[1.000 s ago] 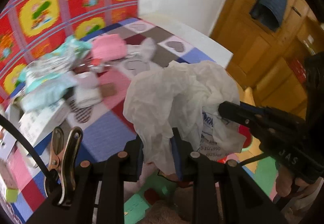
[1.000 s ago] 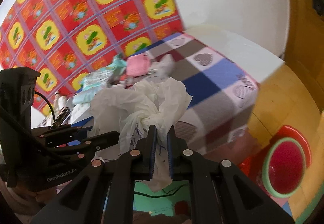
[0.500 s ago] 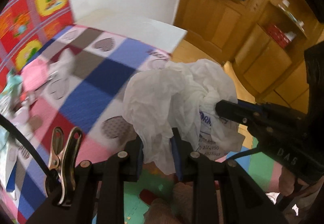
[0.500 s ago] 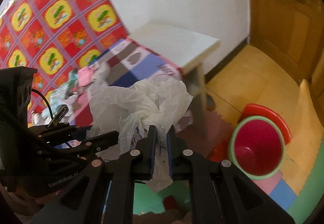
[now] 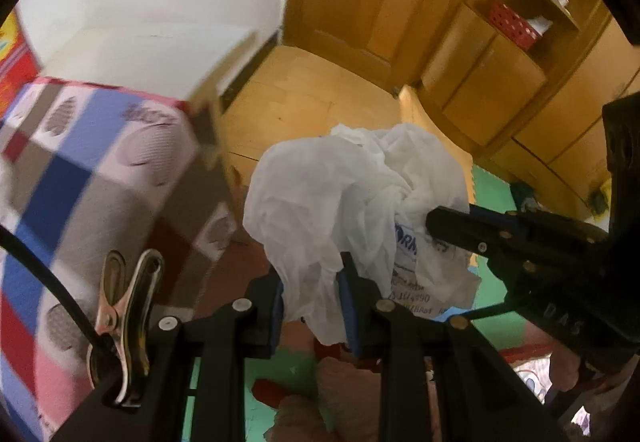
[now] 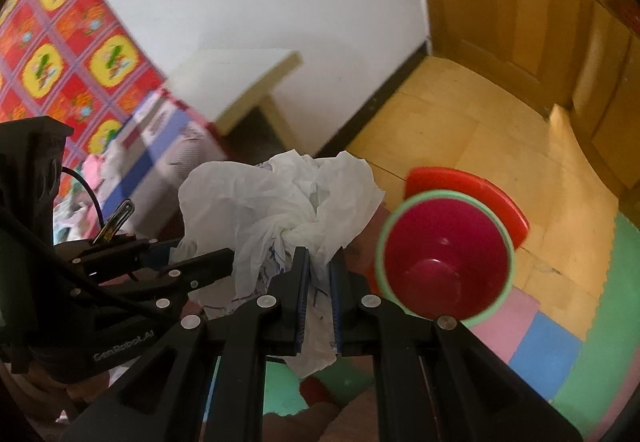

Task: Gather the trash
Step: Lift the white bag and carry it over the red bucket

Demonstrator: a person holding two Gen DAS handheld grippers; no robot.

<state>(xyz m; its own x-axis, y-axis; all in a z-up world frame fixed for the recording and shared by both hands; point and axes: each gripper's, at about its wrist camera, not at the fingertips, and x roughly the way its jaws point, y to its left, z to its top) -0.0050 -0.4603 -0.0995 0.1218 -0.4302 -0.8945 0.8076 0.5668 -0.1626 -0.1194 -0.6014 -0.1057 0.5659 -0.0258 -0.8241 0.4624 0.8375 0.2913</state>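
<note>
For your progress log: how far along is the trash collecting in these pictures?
Done: the crumpled white plastic bag is picked up. In hand: left tool and right tool both clamp it. Left: dropping it into the empty red bin on the floor beside it.

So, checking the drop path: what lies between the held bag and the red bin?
Nothing: in the right wrist view only bare floor separates the white bag from the bin.
</note>
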